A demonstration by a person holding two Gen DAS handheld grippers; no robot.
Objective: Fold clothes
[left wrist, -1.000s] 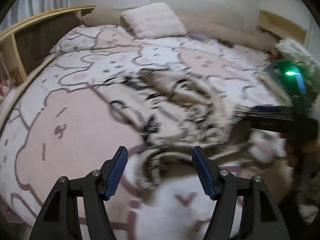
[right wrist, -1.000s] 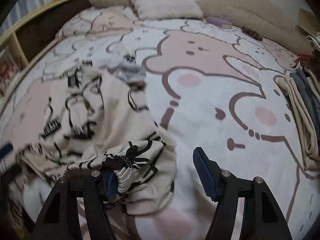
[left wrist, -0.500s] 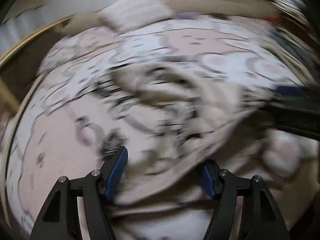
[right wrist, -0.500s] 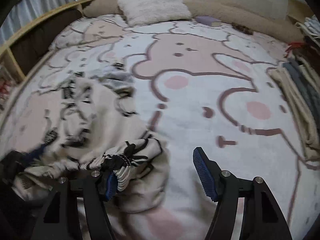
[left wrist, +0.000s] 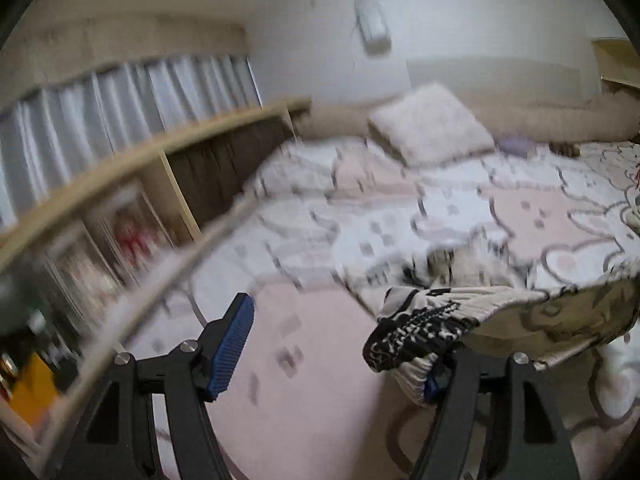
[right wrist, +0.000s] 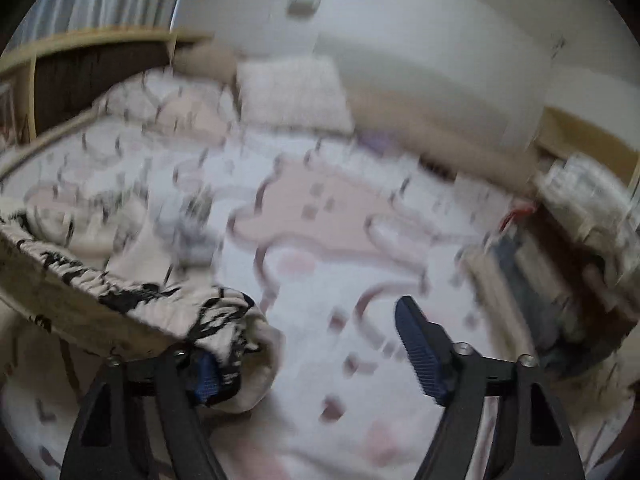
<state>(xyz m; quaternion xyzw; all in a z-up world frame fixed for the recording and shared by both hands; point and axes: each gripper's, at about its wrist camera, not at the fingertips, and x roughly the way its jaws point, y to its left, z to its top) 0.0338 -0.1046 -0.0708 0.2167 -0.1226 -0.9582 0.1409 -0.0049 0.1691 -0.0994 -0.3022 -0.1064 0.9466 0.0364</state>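
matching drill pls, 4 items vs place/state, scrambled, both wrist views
Things
1. printed garment
2. fluffy pillow
3. folded clothes stack
4. curtain

Place or state
A. at the head of the bed
B. behind the wooden shelf rail
C. elastic edge hooked over one finger of each gripper, stretched between them
D. by the bed's right edge in the right wrist view

Pairs: 1-C, 2-A, 3-D, 4-B

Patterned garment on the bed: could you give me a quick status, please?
Left gripper and right gripper jaws opening. Cream black-print garment hooked over one finger of each, its waistband stretched between them above the bed. Nothing in the way.
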